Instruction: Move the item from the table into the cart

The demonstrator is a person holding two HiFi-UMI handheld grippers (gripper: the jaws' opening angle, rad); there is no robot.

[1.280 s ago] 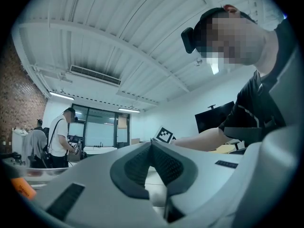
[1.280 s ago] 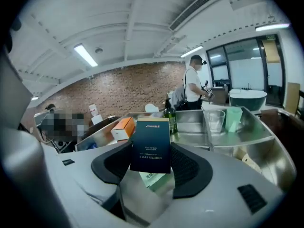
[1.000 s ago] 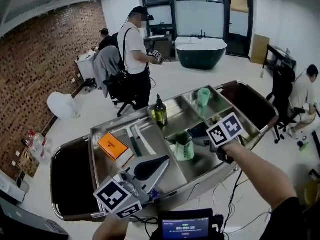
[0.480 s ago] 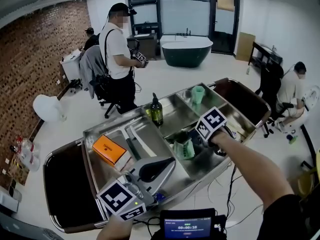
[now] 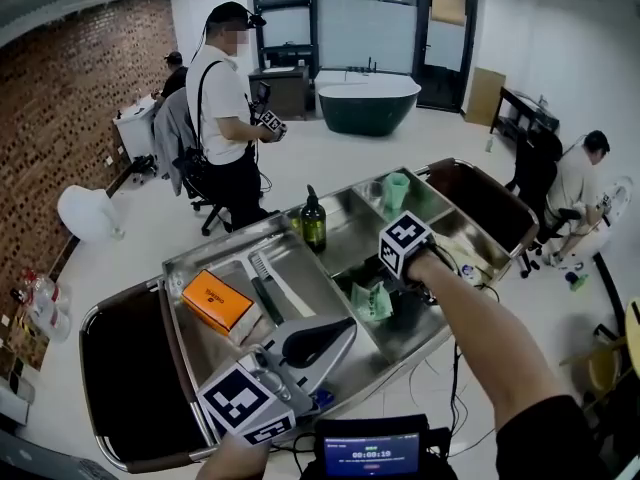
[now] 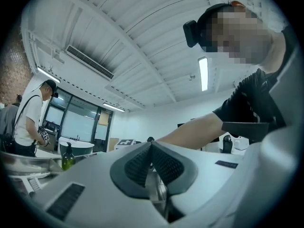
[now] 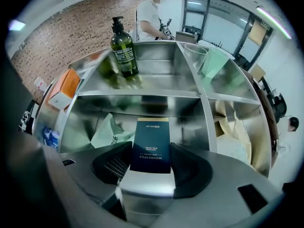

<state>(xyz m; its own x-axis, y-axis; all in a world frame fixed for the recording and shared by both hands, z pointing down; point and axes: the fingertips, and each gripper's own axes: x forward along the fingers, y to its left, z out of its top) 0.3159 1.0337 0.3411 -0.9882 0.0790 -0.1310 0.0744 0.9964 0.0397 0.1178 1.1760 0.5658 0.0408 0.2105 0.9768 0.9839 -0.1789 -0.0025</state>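
Note:
A dark navy box (image 7: 151, 144) with a gold end band sits between the pads of my right gripper (image 7: 151, 156), which is shut on it. The box hangs over the cart's middle front compartment, just right of a pale green pouch (image 7: 108, 132). From the head view, my right gripper (image 5: 402, 276) reaches over the steel cart (image 5: 200, 258) beside that pouch (image 5: 372, 301), and the box is mostly hidden beneath it. My left gripper (image 5: 335, 333) is at the cart's near edge, shut with nothing in it; in its own view the left gripper (image 6: 151, 148) points up at the ceiling.
The cart holds an orange box (image 5: 215, 300), a comb (image 5: 262, 273), a dark green pump bottle (image 5: 314, 220), a green cup (image 5: 397, 190) and a paper bag (image 7: 232, 127). A person (image 5: 228, 118) stands beyond the cart; another person (image 5: 578, 183) sits at the right.
My right gripper has carried the dark box leftward over the cart, closer to the green pouch. The left gripper has stayed by the near edge, still shut.

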